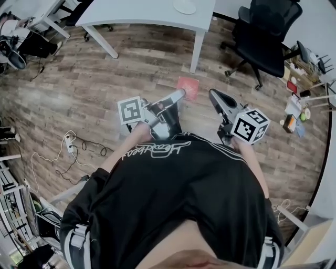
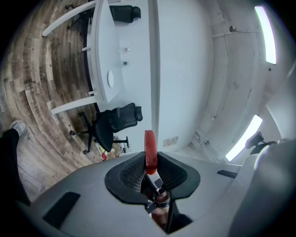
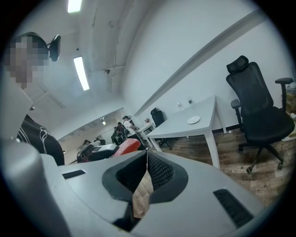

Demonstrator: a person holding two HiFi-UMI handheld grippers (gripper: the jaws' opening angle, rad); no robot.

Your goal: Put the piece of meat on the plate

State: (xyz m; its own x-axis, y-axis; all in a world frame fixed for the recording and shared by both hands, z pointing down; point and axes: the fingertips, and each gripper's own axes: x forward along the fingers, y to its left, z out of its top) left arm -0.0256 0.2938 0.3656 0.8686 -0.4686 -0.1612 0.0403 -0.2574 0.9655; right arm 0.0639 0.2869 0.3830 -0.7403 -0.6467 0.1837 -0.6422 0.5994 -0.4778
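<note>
My own black shirt [image 1: 178, 189] is filling the bottom of the head view, nearest the lens, because I'm standing and looking steeply down over my chest. The wooden floor [image 1: 105, 79] is spreading under everything. I'm out on it, well apart from the white surface [image 1: 147, 13] at the top of the view, so I'm judging this as mid-transport, nowhere near placing yet. The black office chair [image 1: 265, 37] is sitting off to the right of the surface, not in the line between me and the target.

The left gripper [image 1: 179, 94] is pointing out ahead, roughly level, with its jaws clamping the piece of meat [image 1: 187, 87]. The left gripper view is showing the red slab edge-on, standing upright between the pads and sticking out past the tips. Pinching it by one end is leaving most of it free, which should make laying it down flat easier, I'd guess.

The right gripper [image 1: 214, 95] is hanging just beside the left, with its jaws pressed together and nothing between them; only floor is showing through the gap behind the tips. It looks like it's idling as a spare.

The plate [image 1: 185, 6] is lying on the surface toward the end nearest the chair, small and white, with nothing on it as far as I can tell. The meat is hanging in the air over the floor, well apart from the plate. What's needed next is getting to the surface and lowering the meat over the plate before letting go.
</note>
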